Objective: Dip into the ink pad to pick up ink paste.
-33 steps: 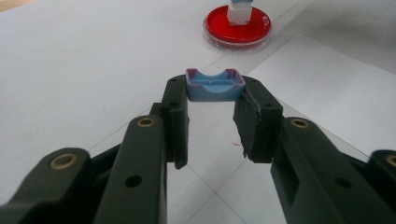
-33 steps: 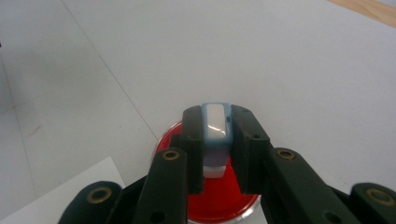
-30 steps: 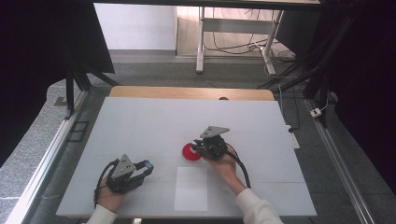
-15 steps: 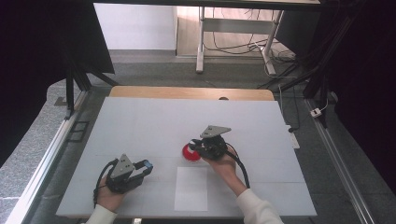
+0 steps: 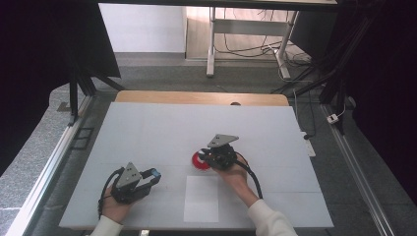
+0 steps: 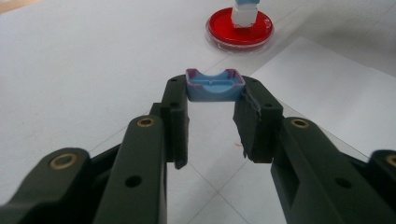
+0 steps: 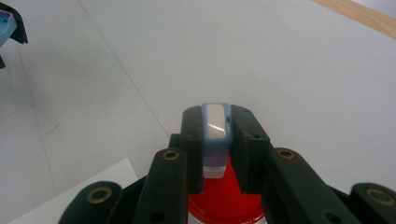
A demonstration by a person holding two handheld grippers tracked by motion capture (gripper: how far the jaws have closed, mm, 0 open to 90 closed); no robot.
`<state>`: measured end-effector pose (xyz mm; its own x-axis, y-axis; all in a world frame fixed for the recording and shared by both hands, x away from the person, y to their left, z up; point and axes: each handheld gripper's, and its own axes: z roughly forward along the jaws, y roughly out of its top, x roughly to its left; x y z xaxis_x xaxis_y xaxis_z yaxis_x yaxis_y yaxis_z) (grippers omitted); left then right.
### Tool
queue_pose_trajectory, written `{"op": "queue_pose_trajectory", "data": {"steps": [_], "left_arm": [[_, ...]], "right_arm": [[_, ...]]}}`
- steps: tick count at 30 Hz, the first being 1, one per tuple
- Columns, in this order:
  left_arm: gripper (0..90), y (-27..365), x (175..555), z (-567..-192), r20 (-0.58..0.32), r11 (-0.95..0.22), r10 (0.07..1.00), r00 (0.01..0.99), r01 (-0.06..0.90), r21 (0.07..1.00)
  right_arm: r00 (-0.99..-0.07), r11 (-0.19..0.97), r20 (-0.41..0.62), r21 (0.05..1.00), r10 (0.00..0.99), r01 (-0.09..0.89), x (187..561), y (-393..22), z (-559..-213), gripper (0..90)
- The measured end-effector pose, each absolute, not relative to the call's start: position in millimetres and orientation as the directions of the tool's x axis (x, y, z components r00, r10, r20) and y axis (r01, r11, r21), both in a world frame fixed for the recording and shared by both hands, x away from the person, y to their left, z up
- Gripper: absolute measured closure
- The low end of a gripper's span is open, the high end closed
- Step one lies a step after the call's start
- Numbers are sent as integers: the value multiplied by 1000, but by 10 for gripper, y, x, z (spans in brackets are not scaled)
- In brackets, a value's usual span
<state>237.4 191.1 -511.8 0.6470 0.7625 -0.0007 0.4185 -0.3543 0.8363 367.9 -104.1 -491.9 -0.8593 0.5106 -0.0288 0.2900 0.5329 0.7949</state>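
High view: right gripper is clamped on a pale-blue piece over the red dish; left gripper grips the blue cap apart, so probably rejoining remains

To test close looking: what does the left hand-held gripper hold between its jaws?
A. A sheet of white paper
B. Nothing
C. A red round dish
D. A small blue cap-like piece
D: in the left gripper view, the left hand-held gripper clamps a small blue cap-like piece at its jaw tips.
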Motion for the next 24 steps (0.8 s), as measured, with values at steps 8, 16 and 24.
{"op": "queue_pose_trajectory", "data": {"steps": [8,16,24], "left_arm": [[656,1918,2375,-5121,-4,-351,764,645,422,836],[656,1919,2369,-5117,-4,-352,763,646,421,836],[655,1917,2367,-5117,-2,-354,763,646,420,836]], "right_arm": [[-860,545,-24,782,510,302,3692,-1026,-4966,753],[-856,558,-39,774,515,300,3678,-1006,-4982,754],[-855,572,-55,765,515,295,3663,-988,-4994,756]]}}
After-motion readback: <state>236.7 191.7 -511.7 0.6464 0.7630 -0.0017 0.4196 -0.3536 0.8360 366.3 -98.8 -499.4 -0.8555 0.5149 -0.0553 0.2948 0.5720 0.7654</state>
